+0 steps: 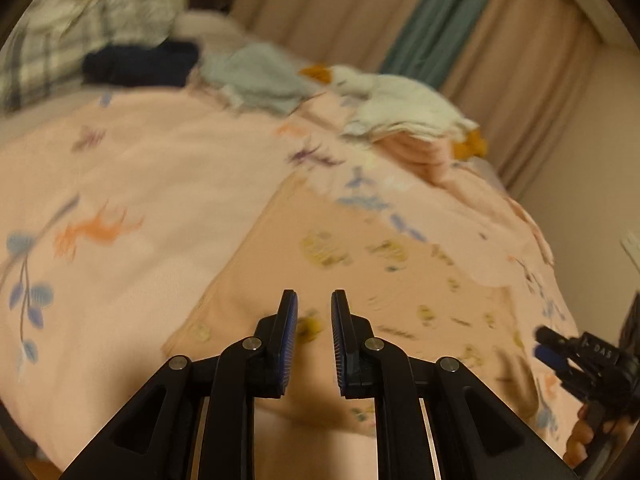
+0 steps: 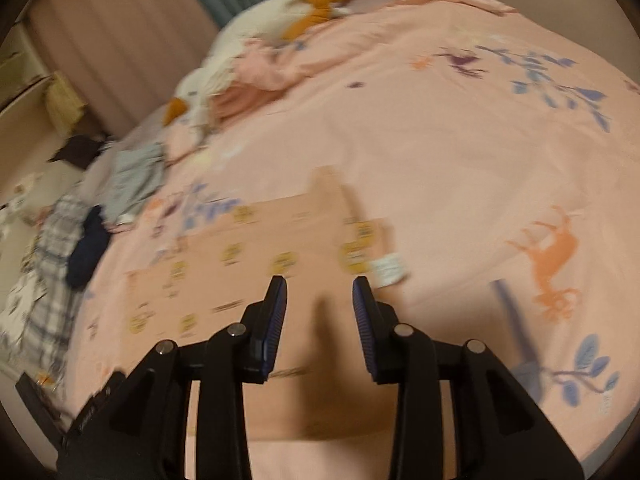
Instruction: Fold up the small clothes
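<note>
The left gripper (image 1: pixel 314 300) tilts downward, its two black fingers drawn in to a narrow slit, the blue ribbed pads (image 1: pixel 290 332) facing each other with nothing caught between them. The right gripper (image 2: pixel 320 292) also tilts downward, its jaws standing clearly wider apart, and nothing lies between its pads (image 2: pixel 276 320) either. In the left wrist view the right gripper shows at the right border, blurred, its tip pointing left. Bare fingers of the person's right hand (image 1: pixel 580 438) curl round its handle just below.
</note>
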{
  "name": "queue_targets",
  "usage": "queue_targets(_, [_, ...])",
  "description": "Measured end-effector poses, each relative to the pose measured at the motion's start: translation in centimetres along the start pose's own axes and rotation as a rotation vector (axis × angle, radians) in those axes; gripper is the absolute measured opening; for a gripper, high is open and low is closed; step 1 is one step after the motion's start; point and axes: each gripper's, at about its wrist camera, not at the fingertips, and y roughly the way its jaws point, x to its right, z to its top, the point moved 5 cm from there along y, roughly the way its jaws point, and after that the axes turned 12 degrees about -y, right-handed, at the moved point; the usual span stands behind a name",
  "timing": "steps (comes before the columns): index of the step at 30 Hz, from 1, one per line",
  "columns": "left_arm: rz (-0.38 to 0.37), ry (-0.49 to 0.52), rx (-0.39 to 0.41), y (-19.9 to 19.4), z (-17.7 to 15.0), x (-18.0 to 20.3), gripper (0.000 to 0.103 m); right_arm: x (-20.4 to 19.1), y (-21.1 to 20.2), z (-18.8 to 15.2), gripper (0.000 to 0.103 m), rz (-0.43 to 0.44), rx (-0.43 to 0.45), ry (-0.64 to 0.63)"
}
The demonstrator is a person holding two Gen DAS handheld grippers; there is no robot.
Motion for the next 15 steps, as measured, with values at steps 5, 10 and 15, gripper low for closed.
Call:
queue_targets(5, [-0.060,0.064,-0.137,2.3,-2.8,2.9,0.013,-5.8,2.4,-1.9,0.038,0.207,-0.077,-0.099])
queue_targets(10, [0.053,0.074,-0.255,4.7,-5.3,2.4,0.013,-9.8,5.4,-5.3,0.038,0.206,-0.209,-0.259])
queue_targets(15, [-0.006,-0.014,-0.318,4.7,-4.8,1.1,0.013,-9.3,6.5,-6.4,0.036,0.186,-0.253,-0.260])
